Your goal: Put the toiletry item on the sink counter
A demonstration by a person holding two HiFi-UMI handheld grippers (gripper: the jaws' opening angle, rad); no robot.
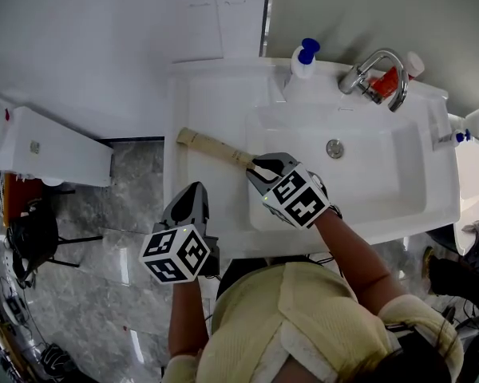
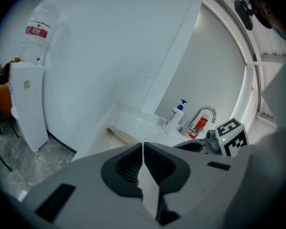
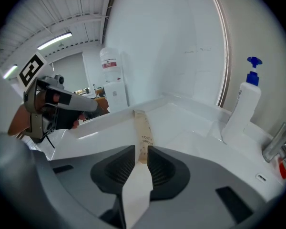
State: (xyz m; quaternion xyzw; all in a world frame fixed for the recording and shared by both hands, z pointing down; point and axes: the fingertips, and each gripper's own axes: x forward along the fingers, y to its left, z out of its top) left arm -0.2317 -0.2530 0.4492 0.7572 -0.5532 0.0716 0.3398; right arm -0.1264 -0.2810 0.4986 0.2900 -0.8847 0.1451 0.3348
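White desk (image 1: 206,102) with a sunken basin (image 1: 367,174) at centre right. The flat strip left of the basin is bare except for the toothbrush box (image 1: 211,145). It lies flat and diagonal there, with its far end close to the desk's left edge and its near end at the basin's left rim. A soap bottle (image 1: 303,61), a faucet (image 1: 379,66) and a red tube (image 1: 389,80) crowd the back edge at upper right, well apart from the box. Grey floor (image 1: 120,206) drops off at left. The right gripper (image 1: 254,168) sits mid-frame over the basin rim, its jaws nearly together and pinching the box's near end. The left gripper (image 1: 195,188) is at lower left over the desk's front left corner, jaws pressed together with nothing between them, apart from the box.
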